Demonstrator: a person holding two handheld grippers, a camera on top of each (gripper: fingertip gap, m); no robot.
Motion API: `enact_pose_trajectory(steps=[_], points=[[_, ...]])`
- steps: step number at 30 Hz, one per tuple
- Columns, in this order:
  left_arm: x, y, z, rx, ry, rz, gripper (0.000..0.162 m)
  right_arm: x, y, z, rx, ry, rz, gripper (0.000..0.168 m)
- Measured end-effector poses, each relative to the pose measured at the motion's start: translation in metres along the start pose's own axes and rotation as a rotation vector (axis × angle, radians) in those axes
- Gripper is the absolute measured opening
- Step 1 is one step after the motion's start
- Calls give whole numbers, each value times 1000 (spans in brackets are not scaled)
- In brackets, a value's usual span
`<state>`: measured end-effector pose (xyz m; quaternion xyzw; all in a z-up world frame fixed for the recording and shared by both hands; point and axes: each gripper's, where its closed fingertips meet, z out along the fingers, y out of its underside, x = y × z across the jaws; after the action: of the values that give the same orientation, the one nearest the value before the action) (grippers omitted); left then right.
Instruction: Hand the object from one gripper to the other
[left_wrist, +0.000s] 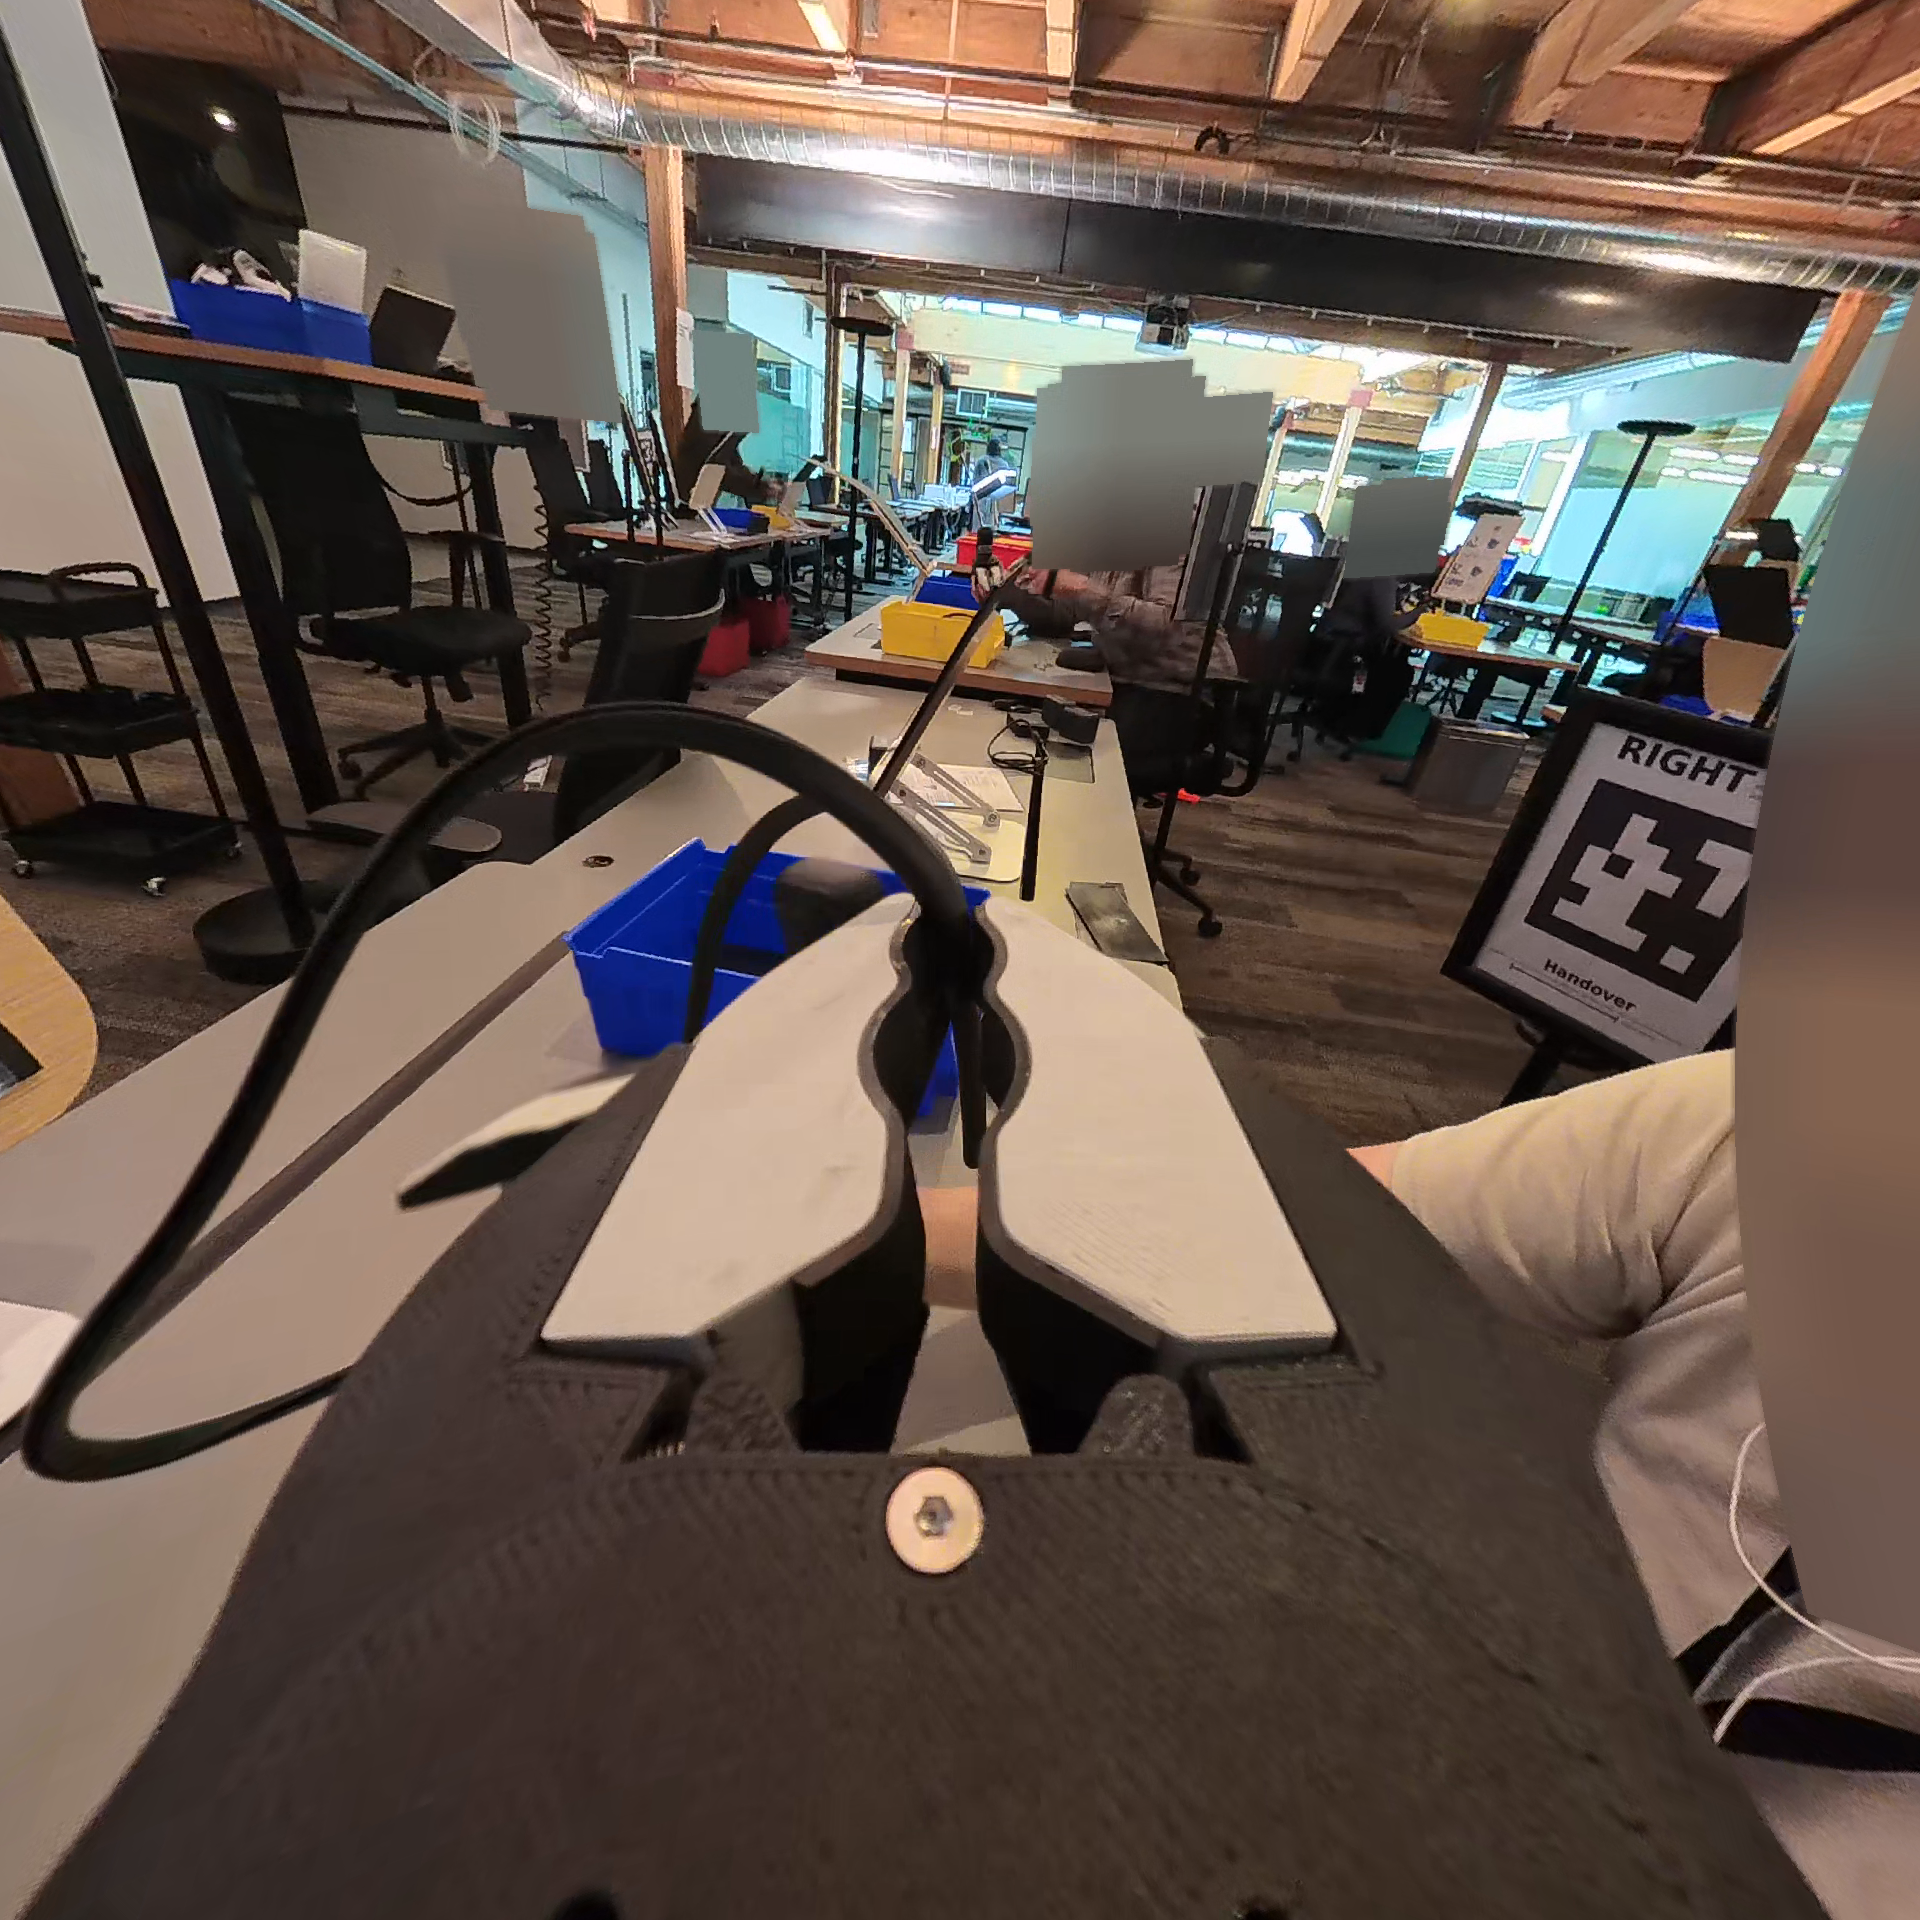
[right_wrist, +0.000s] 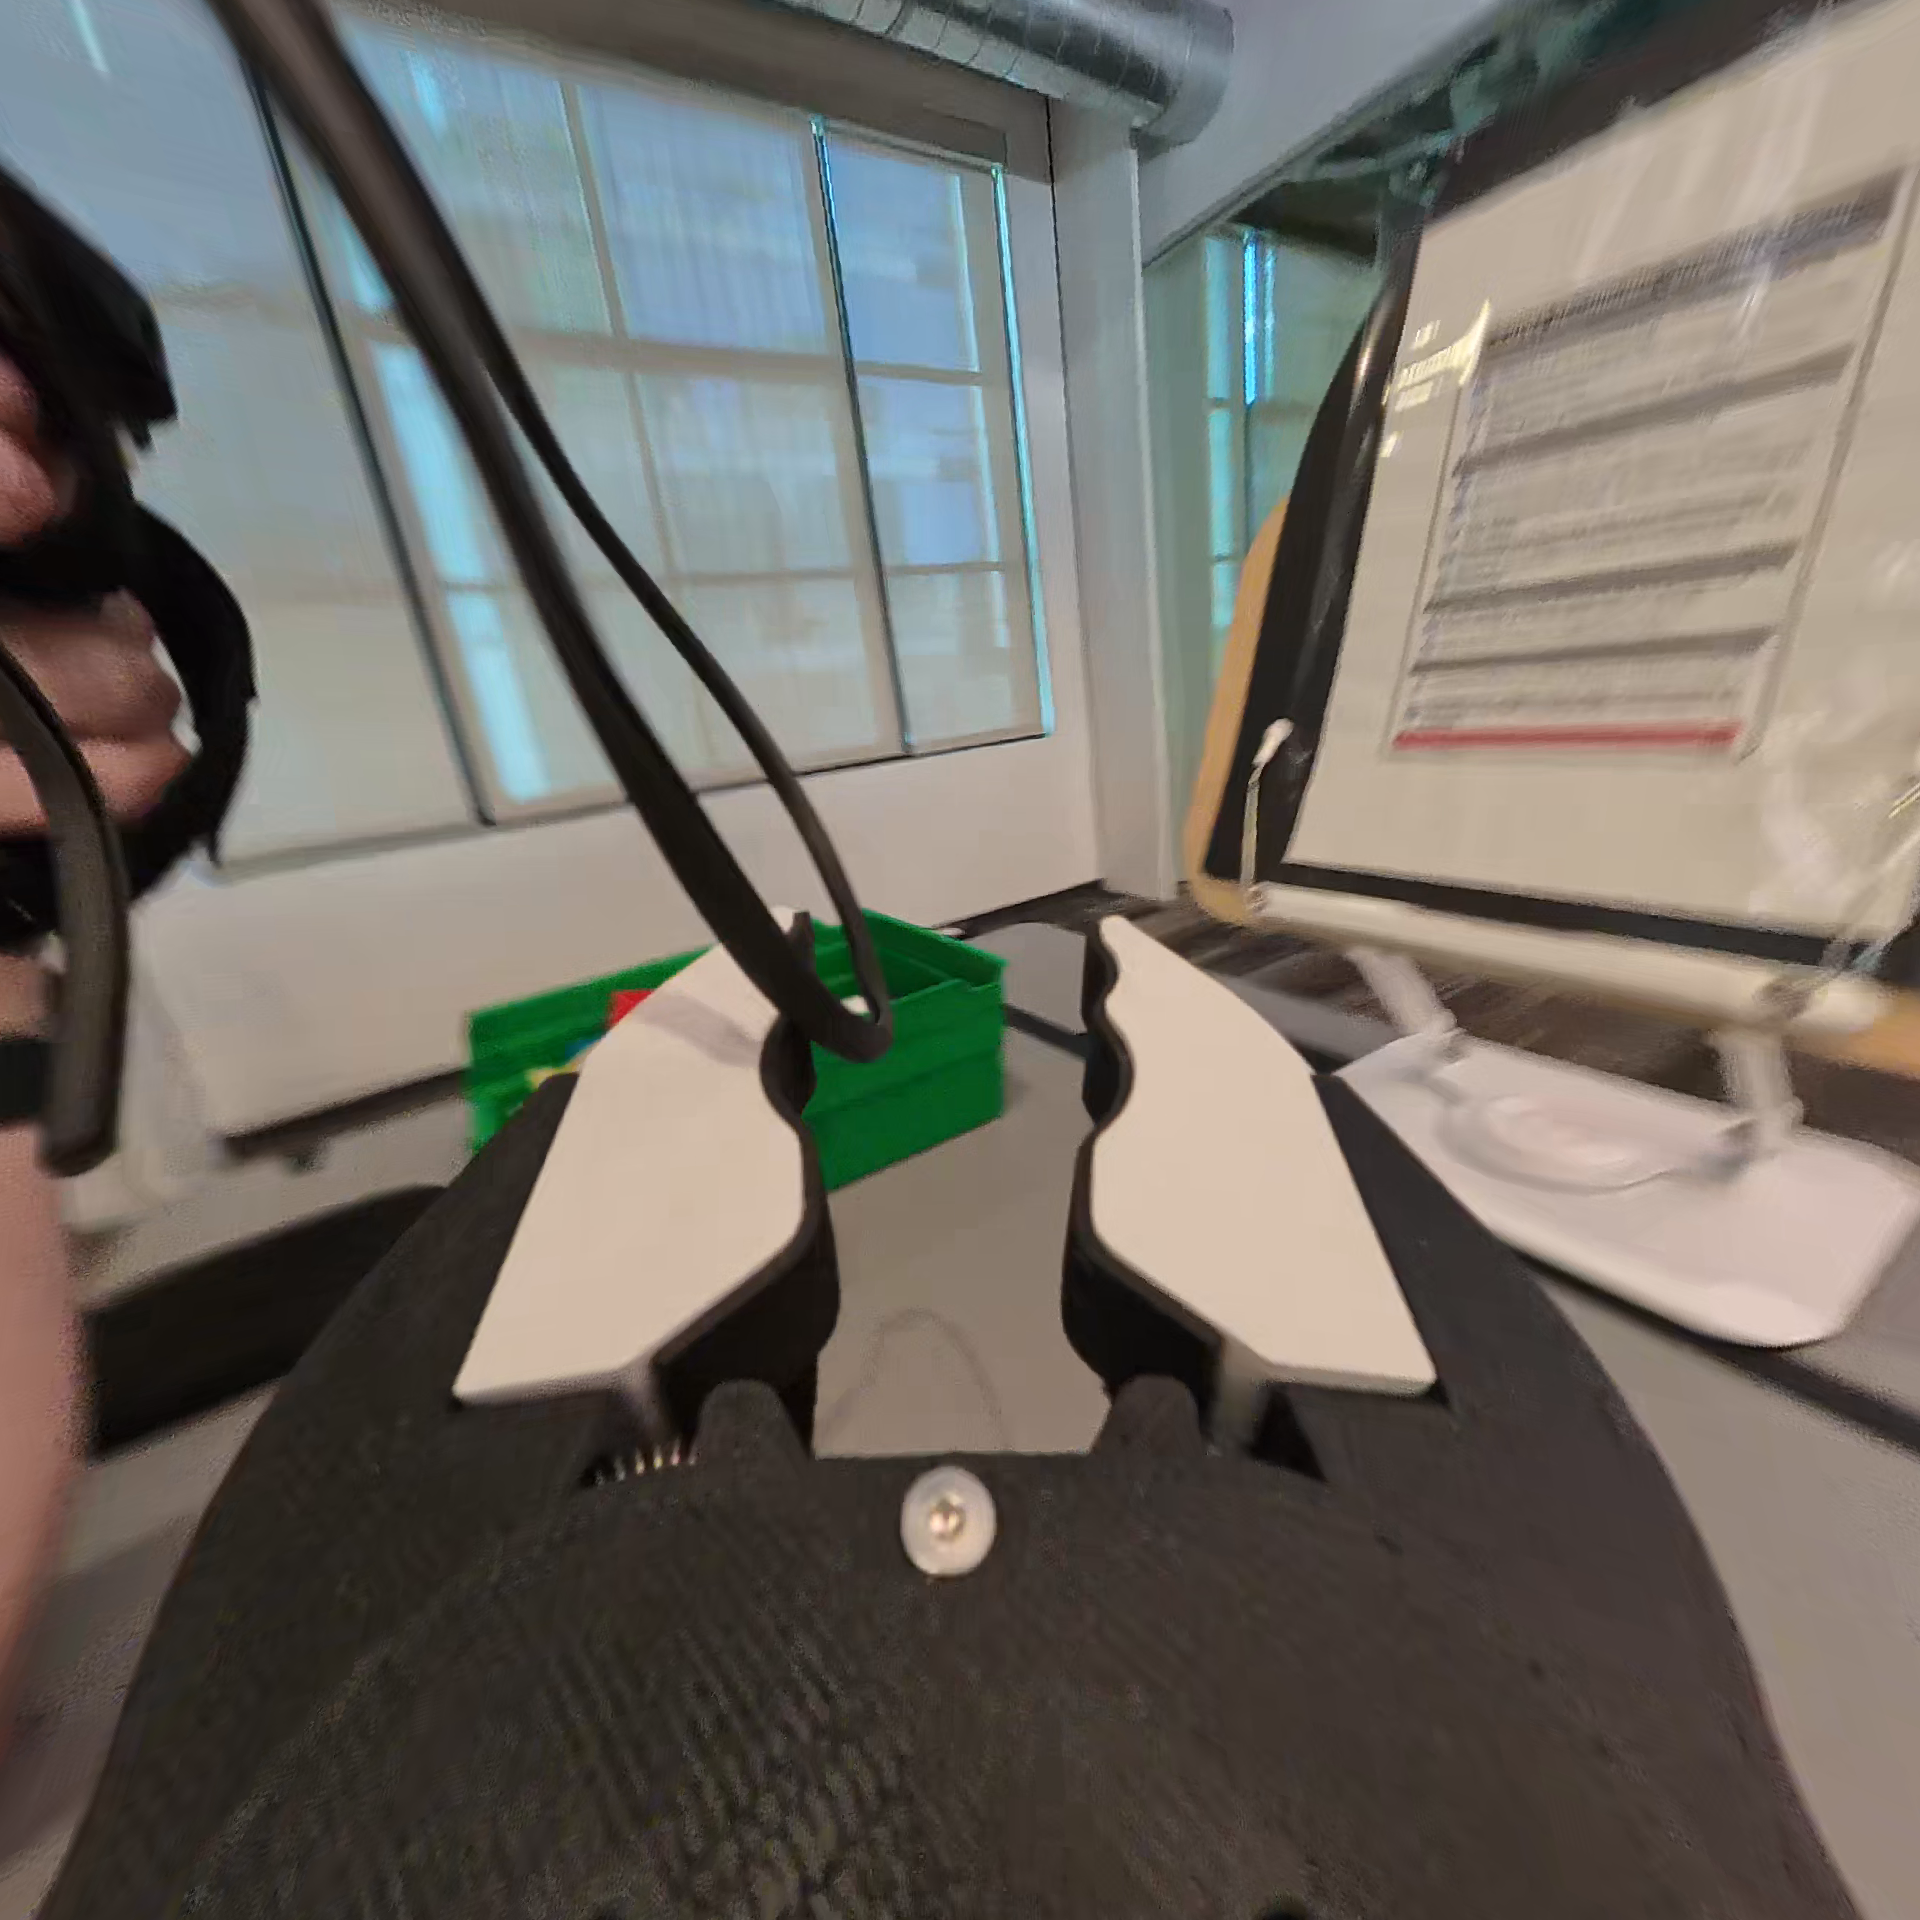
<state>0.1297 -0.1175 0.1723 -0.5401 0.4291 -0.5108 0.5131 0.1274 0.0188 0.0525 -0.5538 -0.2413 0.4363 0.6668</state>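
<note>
A black cable (left_wrist: 623, 717) is the object. My left gripper (left_wrist: 945, 925) is shut on one end of it, held above the grey table (left_wrist: 208, 1091). The cable arcs up from the fingertips and loops down to the left. In the right wrist view the cable (right_wrist: 634, 748) hangs down from the upper left. Its bottom loop lies against the left fingertip (right_wrist: 748, 977) of my right gripper (right_wrist: 951, 935), which is open and empty. The left gripper's black body and the hand holding it (right_wrist: 73, 582) show at the left edge of that view.
A blue bin (left_wrist: 634, 956) stands on the table behind the left gripper. A green bin (right_wrist: 914, 1081) stands ahead of the right gripper. A white stand with a laminated sheet (right_wrist: 1621, 520) is on the right. A framed marker sign (left_wrist: 1631, 894) and a beige sleeve (left_wrist: 1558, 1226) are at the right. There is about 20 centimetres between the tips of the two grippers.
</note>
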Motion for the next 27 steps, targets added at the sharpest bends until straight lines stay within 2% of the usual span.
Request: enact_pose_trajectory(steps=[3,5,9,11,13,14,16,17,19,20,22,27], points=[[5,-1,2,6,35,-4,5,-2,4,2,76,-98,313,45],[8,0,5,3,57,-9,5,-3,-2,-1,152,-180,498,36],[15,6,13,-25,94,1,5,12,-6,-9,262,-180,681,12],[17,9,17,-40,106,0,5,16,-16,-18,331,-198,673,0],[16,10,20,-46,107,-4,5,21,-26,-25,374,-182,616,0],[16,11,22,-44,113,-9,5,23,-30,-28,380,-168,581,3],[17,11,25,-38,129,-24,5,29,-33,-29,368,-111,515,25],[18,11,26,-40,136,-29,5,31,-36,-30,365,-87,483,30],[19,13,29,-45,149,-32,5,32,-44,-35,383,-66,436,31],[19,13,31,-41,151,-35,5,31,-48,-37,392,-69,423,28],[22,14,34,-47,167,-37,5,34,-50,-39,377,-40,413,6],[20,17,39,-62,152,-26,5,49,-49,-44,358,-4,478,6]])
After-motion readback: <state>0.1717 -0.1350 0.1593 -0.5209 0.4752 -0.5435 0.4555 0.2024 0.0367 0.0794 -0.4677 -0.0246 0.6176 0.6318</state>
